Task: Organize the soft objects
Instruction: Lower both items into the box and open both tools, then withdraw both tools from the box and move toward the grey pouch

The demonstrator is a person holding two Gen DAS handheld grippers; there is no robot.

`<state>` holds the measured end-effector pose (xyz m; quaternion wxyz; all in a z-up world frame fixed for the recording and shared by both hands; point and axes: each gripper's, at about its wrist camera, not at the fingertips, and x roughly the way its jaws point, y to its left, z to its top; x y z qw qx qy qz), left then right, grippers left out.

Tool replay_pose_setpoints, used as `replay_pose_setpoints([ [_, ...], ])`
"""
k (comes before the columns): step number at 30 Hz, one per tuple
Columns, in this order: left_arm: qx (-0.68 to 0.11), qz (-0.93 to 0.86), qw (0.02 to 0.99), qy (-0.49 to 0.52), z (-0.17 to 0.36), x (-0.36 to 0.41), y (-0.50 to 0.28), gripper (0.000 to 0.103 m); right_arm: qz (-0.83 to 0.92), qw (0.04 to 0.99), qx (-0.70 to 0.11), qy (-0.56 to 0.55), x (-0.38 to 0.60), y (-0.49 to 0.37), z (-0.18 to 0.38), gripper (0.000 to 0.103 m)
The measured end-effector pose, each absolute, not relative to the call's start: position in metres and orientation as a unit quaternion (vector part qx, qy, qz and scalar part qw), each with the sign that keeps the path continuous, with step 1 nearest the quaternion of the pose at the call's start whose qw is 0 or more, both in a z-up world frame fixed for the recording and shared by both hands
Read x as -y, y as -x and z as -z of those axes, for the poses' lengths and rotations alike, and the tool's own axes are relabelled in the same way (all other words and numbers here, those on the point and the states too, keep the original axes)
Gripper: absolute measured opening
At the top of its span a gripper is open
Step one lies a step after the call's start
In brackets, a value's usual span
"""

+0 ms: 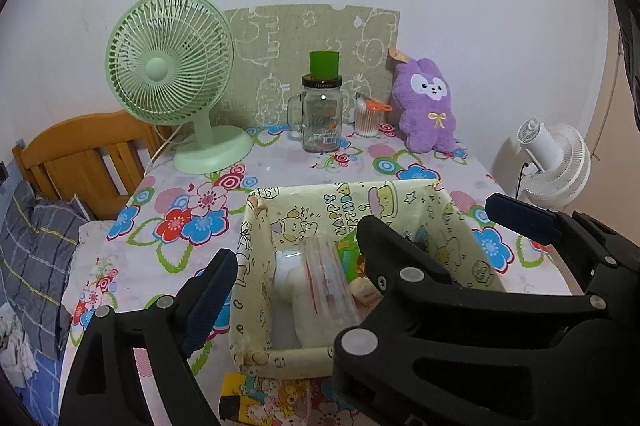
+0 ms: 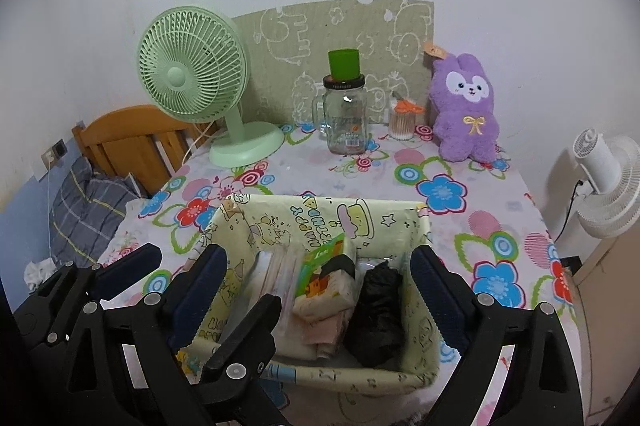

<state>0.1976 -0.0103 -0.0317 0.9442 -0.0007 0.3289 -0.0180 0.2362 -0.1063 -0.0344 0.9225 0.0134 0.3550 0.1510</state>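
Note:
A pale yellow cartoon-print fabric box (image 1: 460,238) (image 2: 380,222) stands on the flowered tablecloth near the front edge. Inside lie a white soft item (image 1: 288,274), a clear plastic packet (image 1: 328,278), a patterned tissue pack (image 2: 324,290) and a black crumpled bundle (image 2: 380,306). A purple plush bunny (image 1: 428,105) (image 2: 466,105) sits upright at the table's back right. My left gripper (image 1: 298,246) hovers over the box's left half, open, nothing between its pads. My right gripper (image 2: 320,254) hangs open over the box's middle, also empty; the two grippers are side by side.
At the back stand a green desk fan (image 1: 168,65), a glass jar mug (image 1: 320,117) topped by a green cup, and a cotton swab tub (image 1: 366,119). A white fan (image 1: 556,161) is off the right edge, a wooden headboard (image 1: 80,153) on the left.

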Motion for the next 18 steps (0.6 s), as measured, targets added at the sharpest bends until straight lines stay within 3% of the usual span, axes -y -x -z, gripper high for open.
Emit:
replay_pose_setpoints([
  [18, -0.297, 0.024, 0.955, -0.007, 0.007, 0.026, -0.151, 0.094, -0.132, 0.937, -0.324, -0.015, 0.127, -0.184, 0.003, 0.099],
])
